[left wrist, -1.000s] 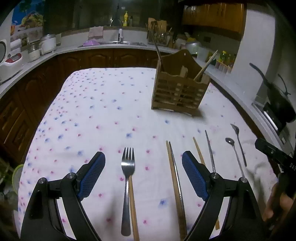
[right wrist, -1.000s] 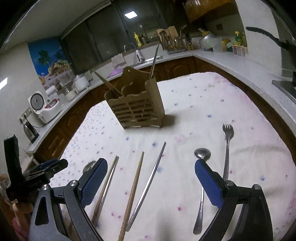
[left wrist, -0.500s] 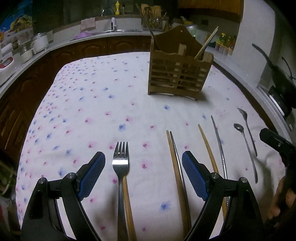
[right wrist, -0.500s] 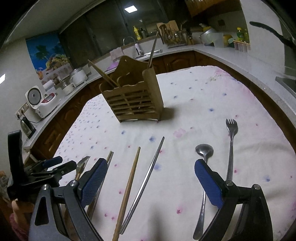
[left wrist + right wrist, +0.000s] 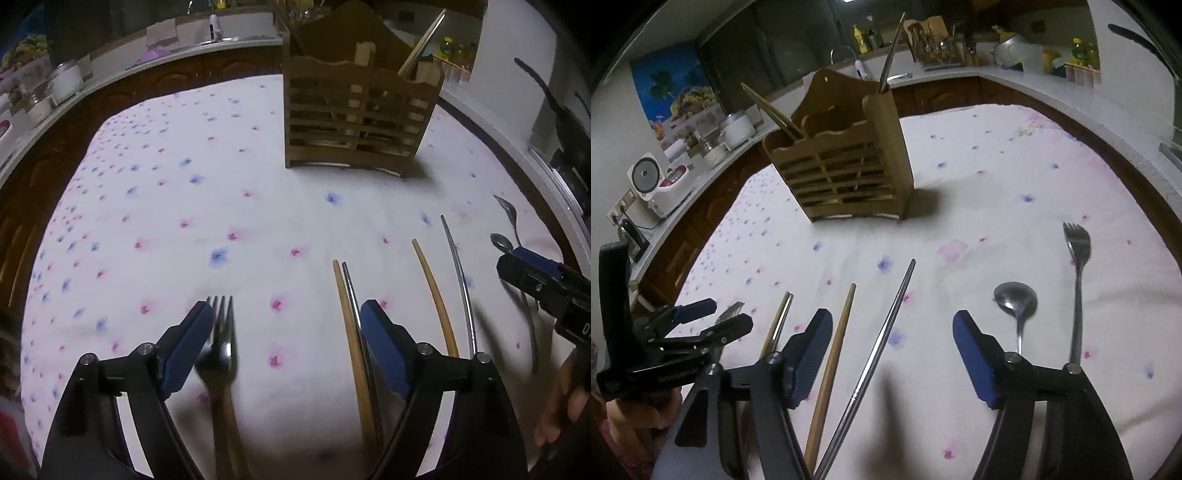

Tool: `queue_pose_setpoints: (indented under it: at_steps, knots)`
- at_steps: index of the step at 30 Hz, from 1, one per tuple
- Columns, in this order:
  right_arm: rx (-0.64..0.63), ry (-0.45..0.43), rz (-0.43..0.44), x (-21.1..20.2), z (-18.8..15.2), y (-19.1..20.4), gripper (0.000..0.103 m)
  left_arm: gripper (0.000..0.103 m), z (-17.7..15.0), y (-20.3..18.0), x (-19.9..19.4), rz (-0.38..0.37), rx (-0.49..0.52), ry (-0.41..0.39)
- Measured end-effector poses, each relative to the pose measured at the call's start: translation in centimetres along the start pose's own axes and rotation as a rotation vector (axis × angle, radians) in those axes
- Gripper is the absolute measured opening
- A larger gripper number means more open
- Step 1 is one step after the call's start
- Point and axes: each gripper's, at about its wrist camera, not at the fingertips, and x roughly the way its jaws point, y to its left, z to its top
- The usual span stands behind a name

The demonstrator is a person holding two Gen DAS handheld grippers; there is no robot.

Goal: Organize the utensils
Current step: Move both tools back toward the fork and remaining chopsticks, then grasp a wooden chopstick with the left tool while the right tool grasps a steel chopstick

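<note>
A wooden utensil holder (image 5: 358, 110) stands at the back of the flowered tablecloth (image 5: 184, 206), with chopsticks sticking out; it also shows in the right wrist view (image 5: 842, 166). My left gripper (image 5: 286, 343) is open, low over the cloth, with a fork (image 5: 219, 332) next to its left finger and a wooden and a metal chopstick (image 5: 351, 332) by its right finger. My right gripper (image 5: 892, 354) is open above a wooden chopstick (image 5: 834, 354) and a metal chopstick (image 5: 882, 339). A spoon (image 5: 1015, 306) and a second fork (image 5: 1076, 258) lie to its right.
A countertop runs around the table with rice cookers (image 5: 661, 184), a sink and a dish rack (image 5: 934, 48). A pan (image 5: 554, 110) sits on the stove at the right. The left gripper appears at the left of the right wrist view (image 5: 683, 332).
Both grippers have moved forward and lower toward the utensils. The fork now lies close to my left gripper's left finger. Both stay open.
</note>
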Motion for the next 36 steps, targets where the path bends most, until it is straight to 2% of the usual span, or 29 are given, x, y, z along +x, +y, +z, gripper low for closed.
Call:
queue_pose_setpoints:
  at_steps: [7, 9, 12, 15, 21, 23, 26, 29, 30, 31, 33, 36]
  knots:
    - [0.000, 0.029, -0.009, 1.4, 0.3, -0.2, 0.058, 0.073, 0.4, -0.8, 2.0, 0.032, 0.046, 0.030]
    - [0.000, 0.036, -0.011, 1.8, 0.4, -0.2, 0.054, 0.072, 0.4, -0.9, 2.2, 0.023, 0.051, 0.028]
    - [-0.005, 0.045, -0.020, 2.4, 0.7, -0.2, 0.052, 0.065, 0.5, -0.9, 2.8, -0.007, 0.052, 0.056]
    - [-0.018, 0.057, -0.029, 3.3, 1.2, -0.1, 0.045, 0.060, 0.7, -1.2, 2.9, -0.002, 0.072, 0.049]
    - [-0.044, 0.092, -0.084, 5.8, 2.4, -0.3, 0.033, 0.053, 1.5, -1.2, 3.3, -0.017, 0.081, 0.058]
    - [-0.066, 0.091, -0.103, 6.3, 2.8, -0.1, 0.032, 0.051, 1.6, -1.2, 3.4, -0.020, 0.083, 0.059]
    - [-0.100, 0.097, -0.125, 6.9, 3.1, 0.5, 0.033, 0.041, 1.8, -1.6, 3.4, -0.026, 0.092, 0.055]
    - [-0.157, 0.086, -0.165, 7.4, 3.0, 1.3, 0.030, 0.023, 1.7, -2.4, 3.3, -0.036, 0.115, 0.043]
    - [-0.167, 0.084, -0.168, 7.5, 3.0, 1.5, 0.026, 0.015, 1.7, -2.7, 3.3, -0.040, 0.125, 0.037]
    - [-0.170, 0.080, -0.164, 7.4, 2.9, 1.5, 0.013, 0.009, 1.6, -2.9, 3.3, -0.043, 0.134, 0.031]
    - [-0.154, 0.083, -0.152, 7.4, 3.0, 1.3, 0.009, 0.008, 1.6, -3.2, 3.2, -0.038, 0.139, 0.027]
    - [-0.085, 0.094, -0.085, 7.0, 3.1, 0.4, 0.005, 0.006, 1.7, -2.3, 3.0, -0.078, 0.098, 0.031]
